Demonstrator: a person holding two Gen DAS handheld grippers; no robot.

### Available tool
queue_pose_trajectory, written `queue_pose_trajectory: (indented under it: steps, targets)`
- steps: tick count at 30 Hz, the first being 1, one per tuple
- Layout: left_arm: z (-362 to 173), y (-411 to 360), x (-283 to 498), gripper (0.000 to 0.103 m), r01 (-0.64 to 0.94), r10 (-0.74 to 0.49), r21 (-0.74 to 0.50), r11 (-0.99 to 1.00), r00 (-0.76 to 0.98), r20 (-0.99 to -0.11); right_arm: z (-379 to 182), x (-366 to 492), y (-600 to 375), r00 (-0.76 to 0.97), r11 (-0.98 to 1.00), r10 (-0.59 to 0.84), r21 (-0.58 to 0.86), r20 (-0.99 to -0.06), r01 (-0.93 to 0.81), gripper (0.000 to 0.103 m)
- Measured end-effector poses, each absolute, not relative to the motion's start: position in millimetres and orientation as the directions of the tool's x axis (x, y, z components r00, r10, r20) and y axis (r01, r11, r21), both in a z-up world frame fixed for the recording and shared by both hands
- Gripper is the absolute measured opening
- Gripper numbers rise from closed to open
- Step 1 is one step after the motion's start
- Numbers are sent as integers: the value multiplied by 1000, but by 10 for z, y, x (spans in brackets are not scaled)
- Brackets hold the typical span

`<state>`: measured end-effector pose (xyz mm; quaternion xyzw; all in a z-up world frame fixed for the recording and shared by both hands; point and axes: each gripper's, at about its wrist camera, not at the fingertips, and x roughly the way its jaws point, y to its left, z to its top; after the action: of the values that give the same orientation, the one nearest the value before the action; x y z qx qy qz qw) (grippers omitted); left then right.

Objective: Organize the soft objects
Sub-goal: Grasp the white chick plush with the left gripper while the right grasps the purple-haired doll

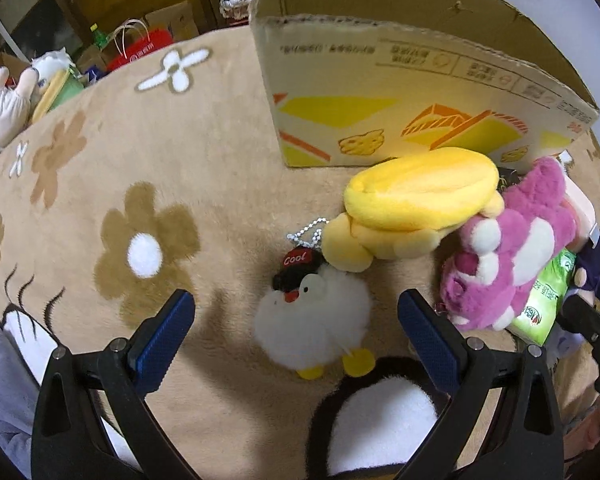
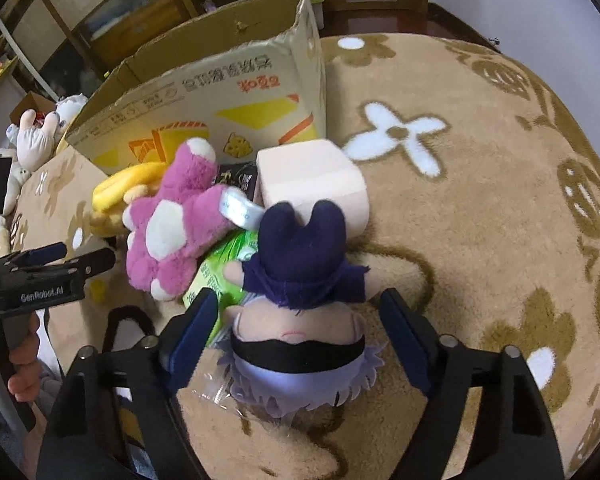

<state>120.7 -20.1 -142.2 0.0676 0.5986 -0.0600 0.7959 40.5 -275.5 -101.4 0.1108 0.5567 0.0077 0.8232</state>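
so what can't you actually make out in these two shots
- Inside of the printed cardboard box: both wrist views, hidden by its own near wall.
- Black and white plush: left wrist view, cut off by the bottom edge and the left gripper.
- Green plastic packet: both views, mostly buried under the pink and white plush bear and the navy-clothed doll.
- Whether the right gripper pads touch the doll: right wrist view, unclear.

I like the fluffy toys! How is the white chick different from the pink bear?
The white chick is round, fluffy and white with yellow feet; the pink bear is pink with cream patches. The chick wears a black cap and a bead chain; the bear shows neither. The chick looks smaller and lies alone; the bear leans on other toys. Both are soft plush on the brown flowered rug.
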Motion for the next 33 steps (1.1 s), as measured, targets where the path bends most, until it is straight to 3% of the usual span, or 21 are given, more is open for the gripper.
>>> queue_pose_trajectory:
  steps: [3, 8, 21, 33]
  targets:
    - [-1461, -149, 1249, 95, 160, -46, -4, 987, 255, -966, -1050, 408, -2730, 365, 977, 143, 191, -920, 97, 76]
    - [-1578, -17, 1329, 85, 115, -128, -107, 988, 193, -973, -1083, 408, -2677, 356, 980, 132, 176, -925, 95, 72]
    - [-1703, 46, 1469, 35, 116, -132, -110, 987, 201, -971, -1041, 382, -2617, 360, 989, 99, 133, -928, 71, 65]
    - [-1414, -99, 1137, 31, 146, -108, -66, 987, 298, -949, -929, 313, -2736, 424, 985, 83, 139, -902, 102, 64]
